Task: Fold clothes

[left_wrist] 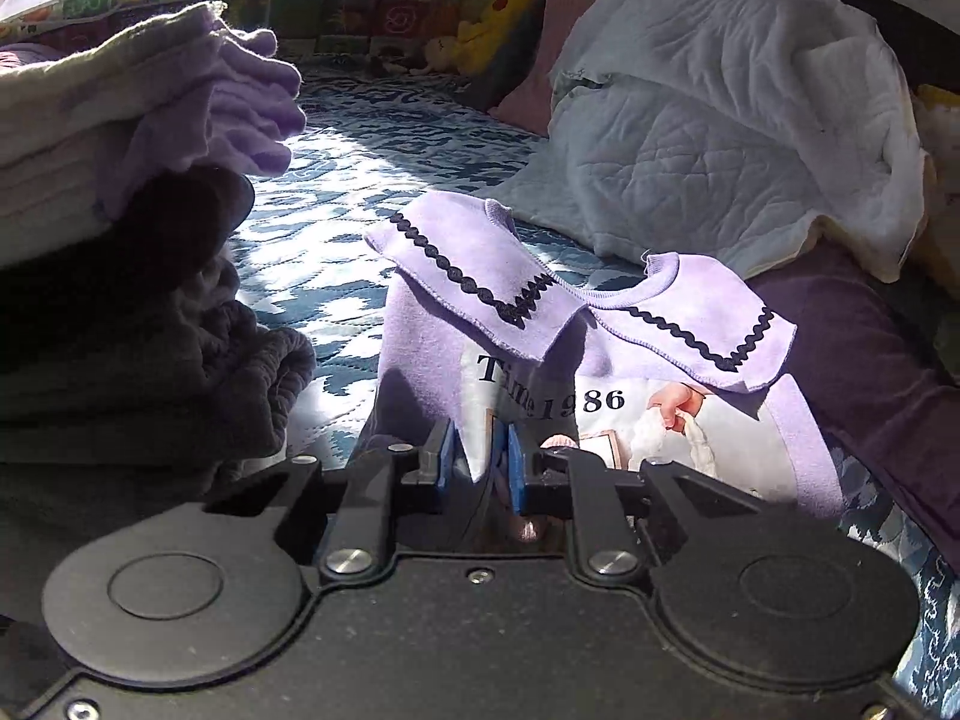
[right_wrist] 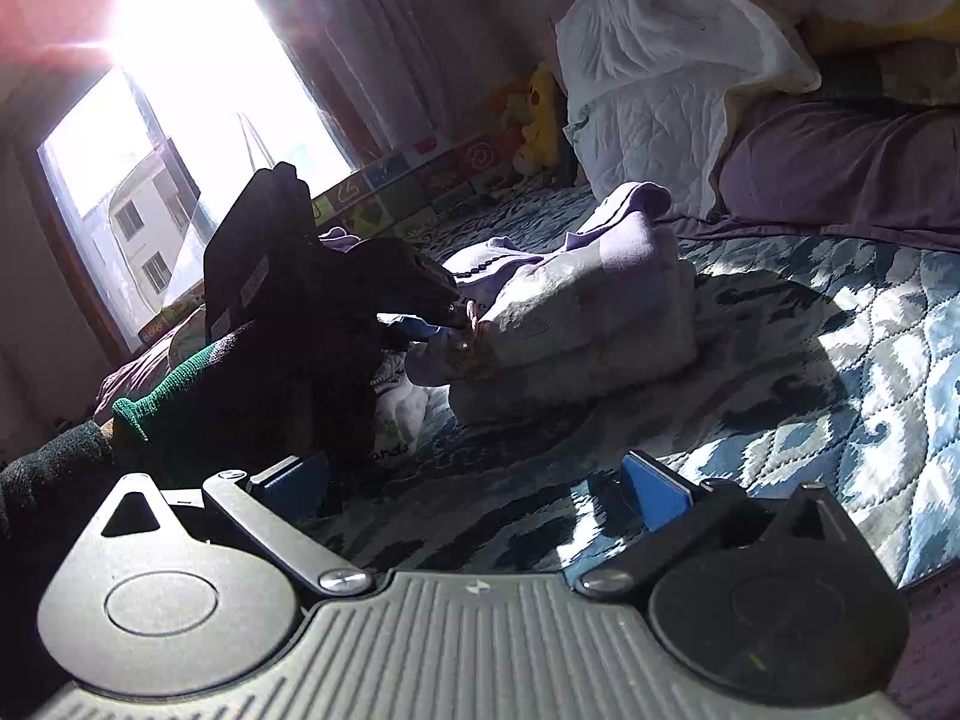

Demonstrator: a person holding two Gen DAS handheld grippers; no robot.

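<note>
A lilac shirt [left_wrist: 606,354] with a black-trimmed collar and a "Time 1986" print lies on the blue patterned bedspread [left_wrist: 372,180]. My left gripper [left_wrist: 482,463] is shut on the shirt's near edge, with fabric pinched between the blue pads. In the right wrist view the shirt [right_wrist: 576,306] is a bunched heap, and the left gripper [right_wrist: 459,324] bites its left end, held by a dark-gloved hand [right_wrist: 288,360]. My right gripper [right_wrist: 477,489] is open with nothing between its fingers. It hovers over the bedspread [right_wrist: 840,348], short of the shirt.
A stack of folded cream, lilac and dark clothes [left_wrist: 120,192] sits left of the shirt. A white quilted blanket [left_wrist: 720,138] and a purple pillow [right_wrist: 840,168] lie behind it. Yellow plush toys [left_wrist: 504,6] line the far edge by a bright window [right_wrist: 180,120].
</note>
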